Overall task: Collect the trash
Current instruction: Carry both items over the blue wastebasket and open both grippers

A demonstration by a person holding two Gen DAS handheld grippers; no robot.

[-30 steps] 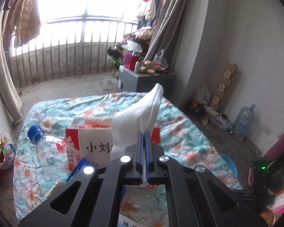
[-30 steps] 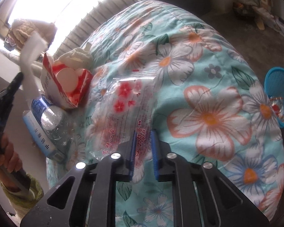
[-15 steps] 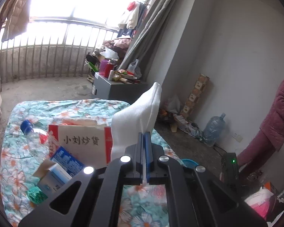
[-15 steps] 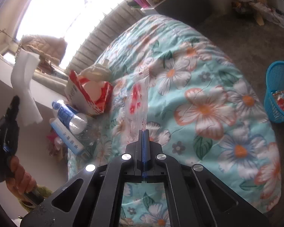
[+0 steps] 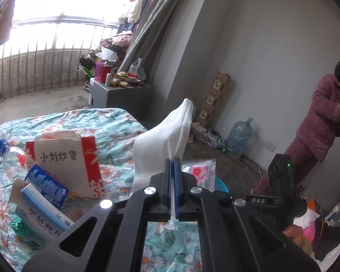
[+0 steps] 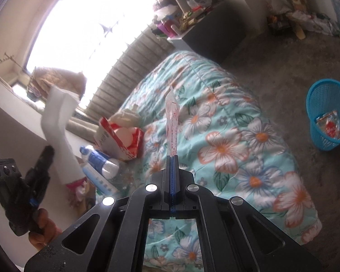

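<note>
My left gripper [image 5: 172, 159] is shut on a white foam sheet [image 5: 163, 138], held up above the floral quilt [image 5: 111, 122]; the same foam sheet [image 6: 56, 127] shows at the left of the right wrist view. My right gripper [image 6: 172, 157] is shut on a clear plastic wrapper with red flowers [image 6: 172, 124], lifted edge-on above the quilt [image 6: 226, 140]. That wrapper [image 5: 199, 172] also hangs just right of the left gripper. A blue trash basket [image 6: 328, 117] stands on the floor to the right with a red wrapper inside.
On the quilt lie a red-and-white paper box [image 5: 68, 156], a plastic bottle with a blue cap [image 5: 13, 156] and a blue-and-white carton [image 5: 43, 213]. A person in purple [image 5: 317, 127] stands by the right wall near a water jug [image 5: 240, 136]. A grey cabinet [image 5: 120, 95] is behind.
The right gripper shut on the flowered wrapper and lifted it off the quilt. Both grippers rose and swung right, bringing the basket side and the person into view.
</note>
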